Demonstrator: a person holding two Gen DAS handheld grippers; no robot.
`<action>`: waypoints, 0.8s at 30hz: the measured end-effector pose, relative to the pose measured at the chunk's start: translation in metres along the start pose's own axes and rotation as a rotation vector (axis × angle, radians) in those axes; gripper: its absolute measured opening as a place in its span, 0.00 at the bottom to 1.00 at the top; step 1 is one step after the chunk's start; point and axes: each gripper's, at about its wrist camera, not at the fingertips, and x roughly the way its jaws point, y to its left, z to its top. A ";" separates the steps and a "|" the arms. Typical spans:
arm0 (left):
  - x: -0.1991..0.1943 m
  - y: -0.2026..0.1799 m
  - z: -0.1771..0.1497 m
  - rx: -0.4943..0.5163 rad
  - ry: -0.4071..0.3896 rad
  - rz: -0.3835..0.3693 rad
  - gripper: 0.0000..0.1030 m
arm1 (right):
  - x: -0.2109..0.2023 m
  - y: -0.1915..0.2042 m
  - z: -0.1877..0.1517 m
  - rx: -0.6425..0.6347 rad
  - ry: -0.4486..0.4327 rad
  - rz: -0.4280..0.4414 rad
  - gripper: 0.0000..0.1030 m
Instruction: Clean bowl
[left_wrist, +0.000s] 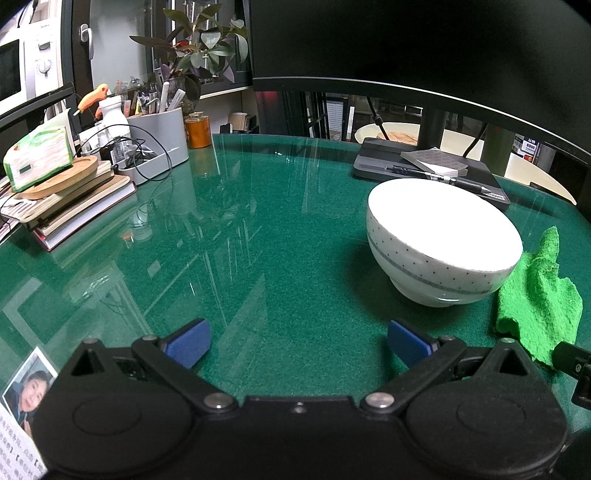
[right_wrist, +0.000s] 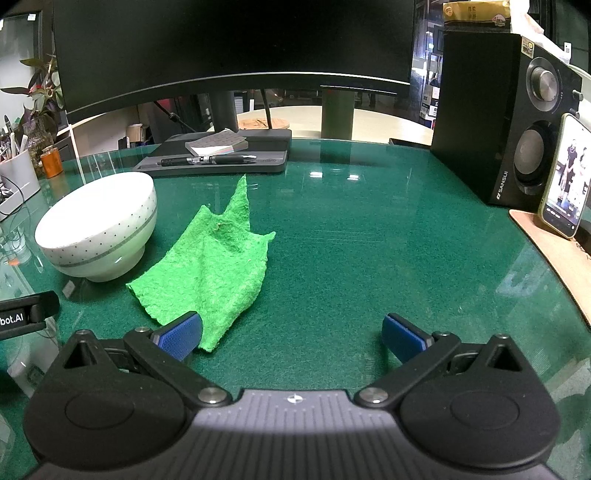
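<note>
A white bowl (left_wrist: 439, 240) with a grey band and small dots stands upright on the green glass-topped table (left_wrist: 258, 240); it also shows in the right wrist view (right_wrist: 98, 225). A crumpled green cloth (left_wrist: 539, 295) lies flat just right of the bowl, also seen in the right wrist view (right_wrist: 214, 266). My left gripper (left_wrist: 298, 341) is open and empty, near the table, with the bowl ahead to its right. My right gripper (right_wrist: 291, 334) is open and empty; its left finger (right_wrist: 179, 338) lies over the cloth's near corner.
A monitor (right_wrist: 236, 48) on a stand with a pen and notepad (right_wrist: 218, 146) is behind. A speaker (right_wrist: 495, 122) and phone (right_wrist: 567, 177) stand at right. Stacked books, a tissue pack (left_wrist: 37, 155) and a desk organiser (left_wrist: 159, 136) crowd the left.
</note>
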 end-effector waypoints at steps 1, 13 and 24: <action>0.000 0.000 0.000 0.000 0.000 0.000 1.00 | 0.000 0.000 0.000 0.000 0.000 0.000 1.00; 0.000 0.000 0.000 0.000 0.000 0.000 1.00 | 0.000 0.001 0.000 0.004 0.000 -0.006 1.00; 0.000 0.000 0.000 -0.005 0.000 0.004 1.00 | 0.001 0.001 0.000 0.004 0.000 -0.006 1.00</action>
